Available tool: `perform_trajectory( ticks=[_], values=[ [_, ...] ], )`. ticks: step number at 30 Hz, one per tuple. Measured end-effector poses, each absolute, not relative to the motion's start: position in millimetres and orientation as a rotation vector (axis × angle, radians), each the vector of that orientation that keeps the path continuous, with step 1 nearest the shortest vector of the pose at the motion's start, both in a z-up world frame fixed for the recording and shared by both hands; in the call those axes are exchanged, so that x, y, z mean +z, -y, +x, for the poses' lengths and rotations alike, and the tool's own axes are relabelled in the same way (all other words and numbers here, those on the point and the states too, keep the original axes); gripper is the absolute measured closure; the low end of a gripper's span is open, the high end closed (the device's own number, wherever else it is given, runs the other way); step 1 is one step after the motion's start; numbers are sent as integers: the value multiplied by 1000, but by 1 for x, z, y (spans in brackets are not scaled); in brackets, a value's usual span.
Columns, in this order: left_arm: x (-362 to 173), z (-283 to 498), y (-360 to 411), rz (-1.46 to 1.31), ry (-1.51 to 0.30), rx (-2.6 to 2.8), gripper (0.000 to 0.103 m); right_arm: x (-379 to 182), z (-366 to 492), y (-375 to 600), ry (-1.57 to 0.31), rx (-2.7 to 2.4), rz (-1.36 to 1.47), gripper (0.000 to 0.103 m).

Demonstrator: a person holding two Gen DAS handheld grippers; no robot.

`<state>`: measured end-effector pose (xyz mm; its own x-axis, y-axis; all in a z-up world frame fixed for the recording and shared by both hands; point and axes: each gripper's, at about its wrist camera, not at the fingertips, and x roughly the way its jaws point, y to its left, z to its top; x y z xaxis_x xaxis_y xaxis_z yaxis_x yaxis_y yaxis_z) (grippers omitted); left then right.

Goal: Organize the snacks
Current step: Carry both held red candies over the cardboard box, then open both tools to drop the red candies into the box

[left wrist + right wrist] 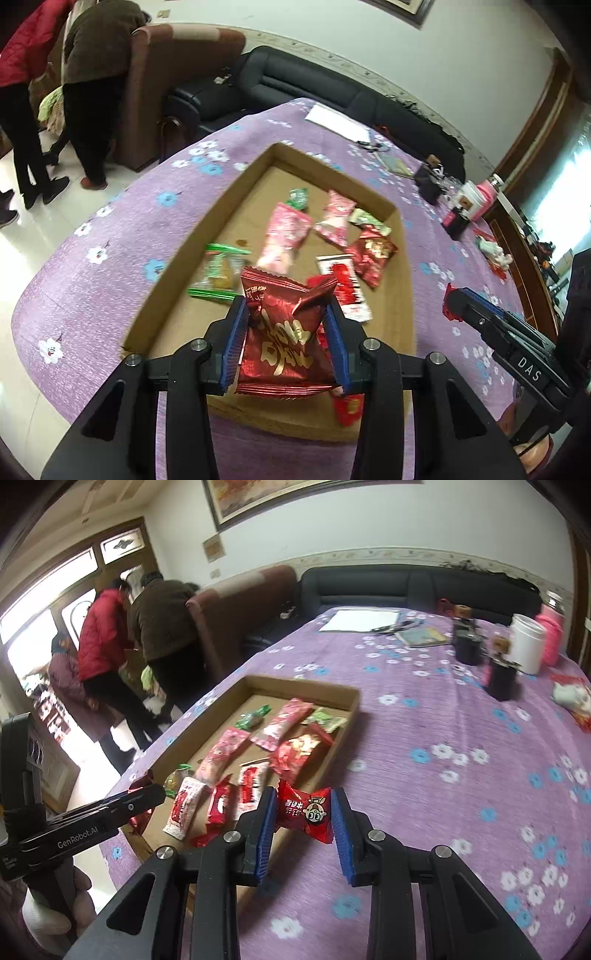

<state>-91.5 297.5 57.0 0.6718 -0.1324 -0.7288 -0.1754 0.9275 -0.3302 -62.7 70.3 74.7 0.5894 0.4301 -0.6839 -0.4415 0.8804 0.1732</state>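
A shallow cardboard tray [402,266] [351,716] lies on the purple flowered tablecloth and holds several snack packets, pink, green and red. My left gripper [288,306] is shut on a dark red foil packet with gold lettering [286,332], held above the tray's near end. My right gripper [304,803] is shut on a small red candy packet with a cartoon face [306,812], just right of the tray's near corner. Each view shows the other gripper from the side: the right gripper [452,304] beside the tray, the left gripper [147,797] with its red packet [142,781].
Far on the table stand black cups [467,648], a white jar [528,648], a pink bottle [552,637], papers [360,620] and a booklet [421,637]. A dark sofa [406,587] and a brown armchair [236,605] border the table. Several people [107,646] stand at the left.
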Motion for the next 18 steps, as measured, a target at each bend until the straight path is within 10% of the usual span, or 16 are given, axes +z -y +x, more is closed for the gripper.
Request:
perform_trajectory(
  ticks=[18],
  values=[
    [37,-77,-316,-387,-862,100,62,29,-49,-131,-889,548,-140,71]
  ],
)
